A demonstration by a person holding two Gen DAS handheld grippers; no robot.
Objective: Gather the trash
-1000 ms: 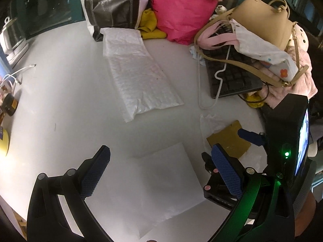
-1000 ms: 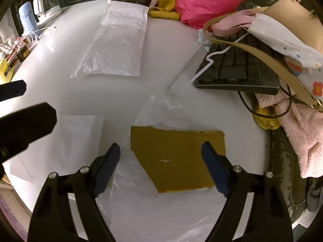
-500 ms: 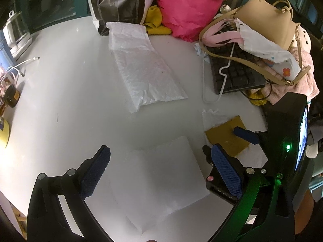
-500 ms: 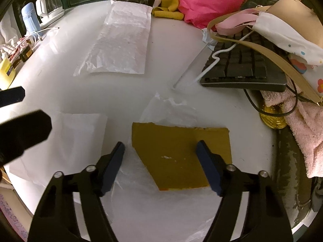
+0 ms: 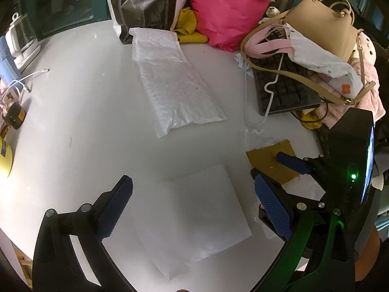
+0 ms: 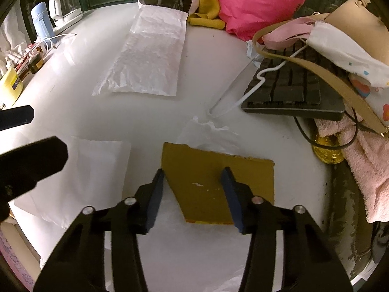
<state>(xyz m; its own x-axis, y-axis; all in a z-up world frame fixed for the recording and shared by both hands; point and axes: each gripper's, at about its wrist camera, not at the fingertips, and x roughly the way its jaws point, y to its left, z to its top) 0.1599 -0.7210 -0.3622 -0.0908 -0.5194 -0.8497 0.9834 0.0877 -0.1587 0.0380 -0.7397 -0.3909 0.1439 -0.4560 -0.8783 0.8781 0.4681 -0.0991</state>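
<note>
A torn brown cardboard piece (image 6: 214, 182) lies on a thin clear plastic sheet (image 6: 209, 133) on the white table. My right gripper (image 6: 194, 182) is partly open, its jaws narrowed around the cardboard's left part, the right finger over the card. The cardboard also shows in the left wrist view (image 5: 267, 163). My left gripper (image 5: 194, 202) is open and empty above a flat white foam bag (image 5: 199, 209). A long bubble-wrap bag (image 5: 170, 82) lies further back; it also shows in the right wrist view (image 6: 150, 56).
A black keyboard (image 6: 291, 90) with white cable, tan handbag (image 5: 323, 29), pink towel (image 6: 364, 160) and pink bag (image 5: 223, 7) crowd the right and back. A kettle (image 6: 64, 7), bottles and cables line the left edge. The table edge runs close below both grippers.
My right gripper's fingers have closed in from wide apart to a narrower gap around the cardboard. The left gripper has drawn back and risen slightly, staying open.
</note>
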